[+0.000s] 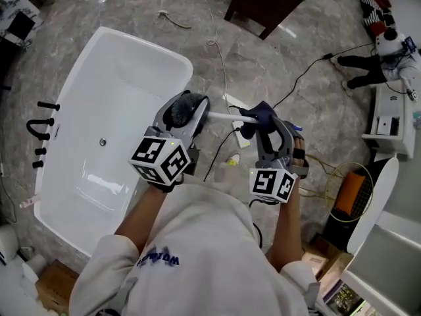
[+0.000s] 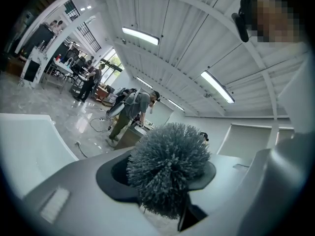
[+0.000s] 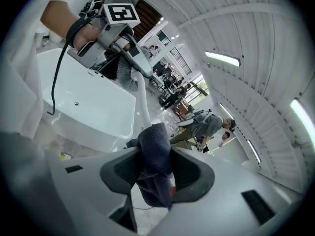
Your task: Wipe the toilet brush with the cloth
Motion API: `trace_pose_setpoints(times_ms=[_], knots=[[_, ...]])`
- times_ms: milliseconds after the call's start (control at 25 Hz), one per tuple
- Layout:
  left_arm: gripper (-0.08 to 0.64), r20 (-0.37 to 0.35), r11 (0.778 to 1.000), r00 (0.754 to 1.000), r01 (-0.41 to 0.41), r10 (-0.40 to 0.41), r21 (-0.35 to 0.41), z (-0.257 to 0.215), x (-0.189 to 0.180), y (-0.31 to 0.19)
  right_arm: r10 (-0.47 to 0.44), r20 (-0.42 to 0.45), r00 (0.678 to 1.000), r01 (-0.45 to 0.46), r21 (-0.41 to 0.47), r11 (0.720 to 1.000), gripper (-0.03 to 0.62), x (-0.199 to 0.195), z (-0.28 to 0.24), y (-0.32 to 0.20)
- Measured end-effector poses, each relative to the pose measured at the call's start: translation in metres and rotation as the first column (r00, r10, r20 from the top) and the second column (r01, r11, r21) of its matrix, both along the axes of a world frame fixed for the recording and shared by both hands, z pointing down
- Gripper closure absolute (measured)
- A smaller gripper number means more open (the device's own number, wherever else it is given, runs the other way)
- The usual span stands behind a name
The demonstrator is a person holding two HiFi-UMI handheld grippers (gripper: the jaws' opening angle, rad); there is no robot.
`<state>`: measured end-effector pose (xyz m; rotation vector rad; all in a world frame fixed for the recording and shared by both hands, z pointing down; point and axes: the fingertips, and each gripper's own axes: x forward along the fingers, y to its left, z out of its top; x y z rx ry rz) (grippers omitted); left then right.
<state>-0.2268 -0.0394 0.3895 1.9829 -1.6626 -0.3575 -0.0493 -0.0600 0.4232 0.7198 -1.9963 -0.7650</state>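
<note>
Grey marble floor [image 1: 316, 38] beside a white bathtub [image 1: 99, 97]: the left gripper [image 1: 186, 110] clamps the grey-bristled, white-handled toilet brush [image 1: 220, 116] by its head; the right gripper [image 1: 260, 122] pinches a dark blue cloth [image 1: 263, 115], hiding the handle's end.

Setting: large open hall with mock bathroom corner; lab or workshop type, not home.

Evidence:
- freestanding white bathtub [image 1: 85, 104] on grey marble-pattern floor [image 1: 131, 12]
- black taps [image 1: 43, 131] just beside tub's left rim
- loose cables [image 1: 212, 42] trailing across floor
- dark wooden cabinet [image 1: 263, 2] at top edge
- cardboard box [image 1: 56, 285] near tub's near corner
- ceiling [image 2: 197, 28] white, ribbed, arched, with strip lights [image 2: 140, 36]
- people [image 2: 130, 109] standing in background, desks [image 2: 59, 65], tall windows [image 2: 84, 31] beyond
</note>
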Motion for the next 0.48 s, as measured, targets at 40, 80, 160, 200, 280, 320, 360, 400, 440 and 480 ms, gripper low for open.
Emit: trace_pose_setpoints(times_ms=[40,80,160,200,280,320,360,400,440,480], knots=[[0.357,-0.001,1.0,1.0,-0.017,0.017,0.001,-0.001,0.009,-0.007,0.023,0.003,1.0,-0.023,-0.003,1.0,0.42,0.011,-0.002,-0.005],[0.357,-0.002,0.999,0.999,-0.032,0.032,0.002,-0.002,0.018,-0.014,0.041,0.005,0.999,-0.041,-0.004,0.999,0.42,0.023,-0.003,-0.01],[0.357,-0.002,0.998,0.998,-0.058,0.058,0.001,-0.003,0.036,-0.027,0.065,0.013,0.998,-0.065,-0.007,0.998,0.419,0.044,-0.003,-0.019],[0.357,-0.001,0.998,0.998,-0.068,0.068,-0.001,-0.004,0.044,-0.032,0.077,0.025,0.997,-0.077,-0.017,0.997,0.419,0.053,-0.003,-0.022],[0.357,0.003,0.997,0.997,-0.08,0.08,-0.006,-0.005,0.06,-0.042,0.093,0.078,0.993,-0.089,-0.064,0.994,0.419,0.069,-0.003,-0.026],[0.357,0.005,0.997,0.997,-0.081,0.081,-0.01,-0.006,0.067,-0.046,0.098,0.114,0.989,-0.087,-0.096,0.992,0.417,0.076,-0.004,-0.028],[0.357,0.008,0.997,0.997,-0.082,0.082,-0.013,-0.007,0.074,-0.05,0.101,0.147,0.984,-0.083,-0.126,0.989,0.416,0.083,-0.004,-0.03],[0.357,0.011,0.996,0.996,-0.083,0.083,-0.015,-0.007,0.082,-0.055,0.1,0.171,0.98,-0.076,-0.144,0.987,0.414,0.092,-0.004,-0.034],[0.357,0.014,0.996,0.996,-0.084,0.085,-0.019,-0.008,0.091,-0.059,0.096,0.183,0.978,-0.069,-0.15,0.986,0.414,0.103,-0.004,-0.038],[0.357,0.02,0.996,0.996,-0.084,0.084,-0.023,-0.009,0.1,-0.063,0.093,0.187,0.978,-0.065,-0.149,0.987,0.414,0.114,-0.003,-0.043]])
